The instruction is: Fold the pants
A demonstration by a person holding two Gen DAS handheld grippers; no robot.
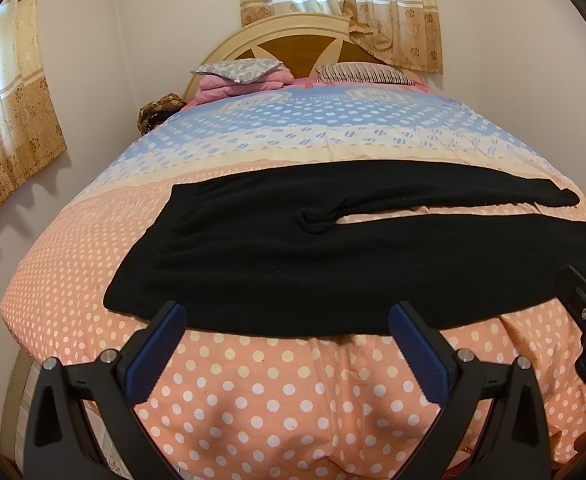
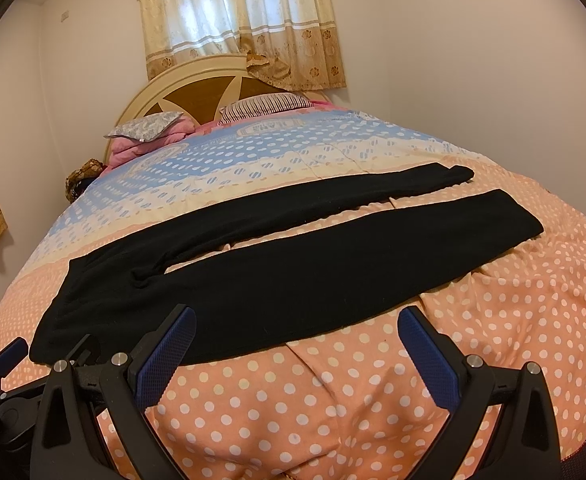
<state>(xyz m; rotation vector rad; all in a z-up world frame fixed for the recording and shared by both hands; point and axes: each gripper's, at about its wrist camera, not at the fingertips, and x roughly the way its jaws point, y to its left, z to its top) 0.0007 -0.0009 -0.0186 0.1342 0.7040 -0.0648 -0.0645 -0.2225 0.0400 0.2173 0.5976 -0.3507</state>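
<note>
Black pants [image 1: 293,264] laid flat across the polka-dot bedspread [image 1: 273,392], unfolded.
Left gripper [image 1: 289,320] and right gripper [image 2: 297,324] both spread wide, empty, pants just ahead of their tips.

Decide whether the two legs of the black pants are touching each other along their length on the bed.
Apart. In the right wrist view a strip of the polka-dot bedspread shows between the near leg and far leg; they meet only at the crotch.

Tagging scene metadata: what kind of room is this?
Almost certainly a home bedroom. A made bed with a polka-dot quilt, a curved headboard with pillows against it, and a curtained window behind. Black pants lie flat on the quilt.
</note>
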